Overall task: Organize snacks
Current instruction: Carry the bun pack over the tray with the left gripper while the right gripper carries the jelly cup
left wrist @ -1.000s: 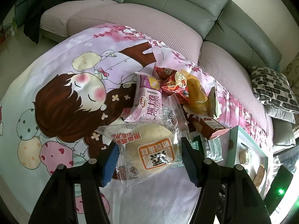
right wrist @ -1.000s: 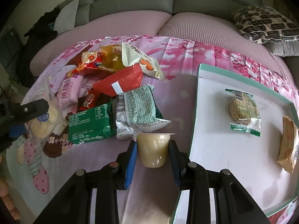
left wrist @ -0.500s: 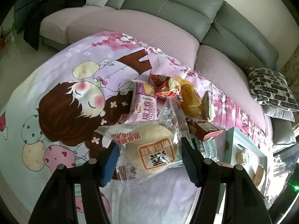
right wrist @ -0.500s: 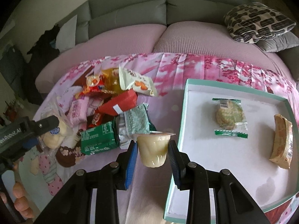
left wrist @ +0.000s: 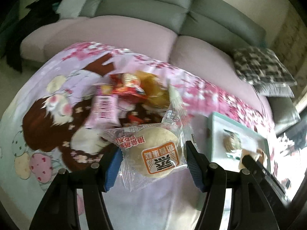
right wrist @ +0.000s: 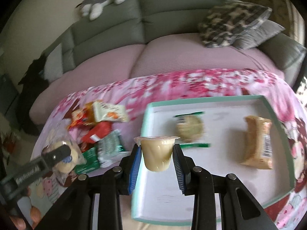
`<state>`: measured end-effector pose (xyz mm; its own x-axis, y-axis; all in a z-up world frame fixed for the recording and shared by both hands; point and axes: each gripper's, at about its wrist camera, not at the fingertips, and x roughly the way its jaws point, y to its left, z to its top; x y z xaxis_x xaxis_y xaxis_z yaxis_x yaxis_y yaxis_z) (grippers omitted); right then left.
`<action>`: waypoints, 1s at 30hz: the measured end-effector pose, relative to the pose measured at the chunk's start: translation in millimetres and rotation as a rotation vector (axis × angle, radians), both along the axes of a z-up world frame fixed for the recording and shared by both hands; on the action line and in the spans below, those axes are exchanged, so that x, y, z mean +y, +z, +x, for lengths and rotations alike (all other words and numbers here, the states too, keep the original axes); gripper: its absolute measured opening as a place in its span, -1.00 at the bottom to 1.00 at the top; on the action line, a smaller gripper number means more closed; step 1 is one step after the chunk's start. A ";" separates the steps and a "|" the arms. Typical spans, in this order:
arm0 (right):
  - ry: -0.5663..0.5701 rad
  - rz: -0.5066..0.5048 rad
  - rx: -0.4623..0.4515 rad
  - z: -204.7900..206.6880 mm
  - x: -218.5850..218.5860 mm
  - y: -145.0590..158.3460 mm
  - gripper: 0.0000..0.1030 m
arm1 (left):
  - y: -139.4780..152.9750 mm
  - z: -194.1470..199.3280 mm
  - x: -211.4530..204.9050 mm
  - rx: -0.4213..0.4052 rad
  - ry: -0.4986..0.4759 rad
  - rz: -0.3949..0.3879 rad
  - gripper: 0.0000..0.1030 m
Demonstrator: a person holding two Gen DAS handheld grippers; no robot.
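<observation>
My left gripper (left wrist: pixel 153 159) is shut on a wrapped round bun (left wrist: pixel 155 153) in clear plastic, held above the cartoon-print cloth (left wrist: pixel 48 115). My right gripper (right wrist: pixel 156 155) is shut on a pale yellow jelly cup (right wrist: pixel 156 156), hanging over the left edge of the teal-rimmed white tray (right wrist: pixel 216 182). In the tray lie a green-wrapped round cookie (right wrist: pixel 190 128) and a tan wrapped bar (right wrist: pixel 257 141). The snack pile (right wrist: pixel 97 130) sits left of the tray. The left gripper with its bun (right wrist: pixel 63 159) shows at the lower left of the right wrist view.
A pink-covered grey sofa (left wrist: pixel 134 34) runs behind the cloth, with a patterned cushion (right wrist: pixel 230 23) at the right and a plush toy (right wrist: pixel 103 2) on its back. Dark clothing (left wrist: pixel 42 3) lies at the far left. The tray (left wrist: pixel 216 134) sits right of the pile.
Both grippers have risen and moved right with their loads. The jelly cup has come from beside the tray to over its left edge. The bun is higher above the cloth.
</observation>
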<state>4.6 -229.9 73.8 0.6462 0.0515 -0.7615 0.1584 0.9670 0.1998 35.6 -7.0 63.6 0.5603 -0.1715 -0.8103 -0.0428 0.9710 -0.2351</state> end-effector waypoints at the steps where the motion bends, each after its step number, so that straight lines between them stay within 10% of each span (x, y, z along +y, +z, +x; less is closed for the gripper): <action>1: -0.023 -0.001 -0.001 -2.5 -8.2 1.3 -0.30 | 0.8 -0.8 -7.0 -0.002 -0.018 0.005 0.27; 30: -0.519 0.005 0.062 -73.6 -176.9 -6.0 -0.30 | -34.0 -14.4 -183.8 0.020 -0.421 0.154 0.27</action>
<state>-68.9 -406.8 67.8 0.5414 -0.2599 -0.7996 0.6285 0.7568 0.1796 21.2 -190.8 29.7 0.4518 -0.2572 -0.8542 0.3603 0.9286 -0.0891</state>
